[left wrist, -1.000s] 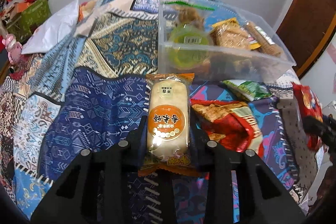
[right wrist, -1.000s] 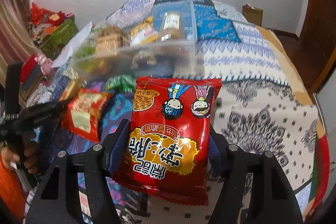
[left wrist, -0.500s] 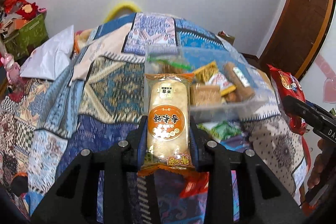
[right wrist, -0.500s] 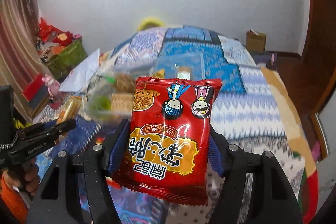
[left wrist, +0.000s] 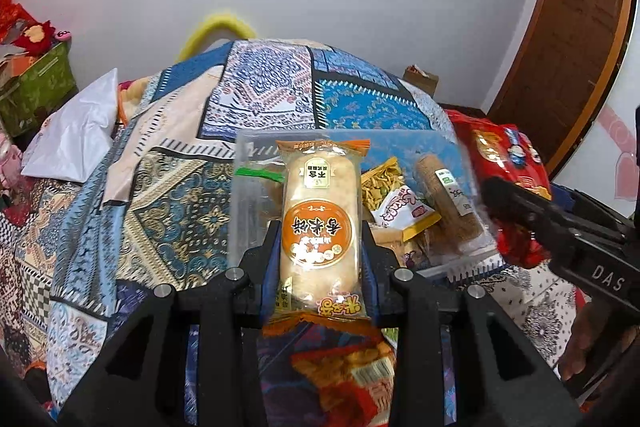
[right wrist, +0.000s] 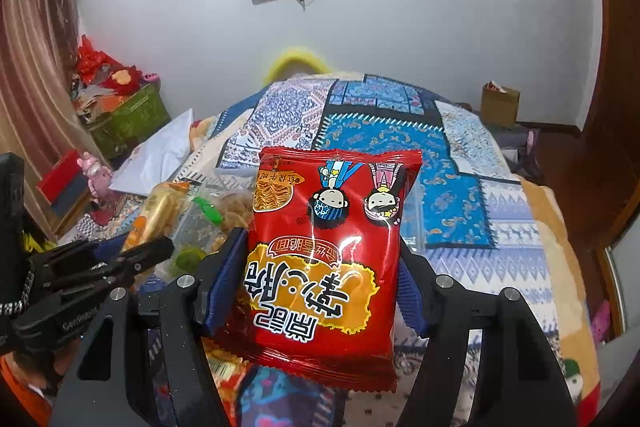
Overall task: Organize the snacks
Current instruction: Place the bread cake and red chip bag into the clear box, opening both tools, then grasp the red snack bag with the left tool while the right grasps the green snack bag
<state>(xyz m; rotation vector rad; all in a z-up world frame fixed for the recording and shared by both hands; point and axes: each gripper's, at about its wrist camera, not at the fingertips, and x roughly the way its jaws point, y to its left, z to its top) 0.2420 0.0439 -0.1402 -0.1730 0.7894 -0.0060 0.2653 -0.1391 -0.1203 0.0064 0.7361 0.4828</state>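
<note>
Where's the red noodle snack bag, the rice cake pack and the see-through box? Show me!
red noodle snack bag point(right wrist: 320, 267), right wrist view, on its yellow label.
rice cake pack point(left wrist: 318, 235), left wrist view, on its orange round label.
see-through box point(left wrist: 250, 203), left wrist view, on its left wall.

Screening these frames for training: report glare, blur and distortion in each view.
Left wrist: fisheye bends the door; the red bag at the right edge is motion-smeared; the cake pack is sharp. Right wrist: white glare streaks the red bag; the bin behind is soft; dark vignette in the corners.
</note>
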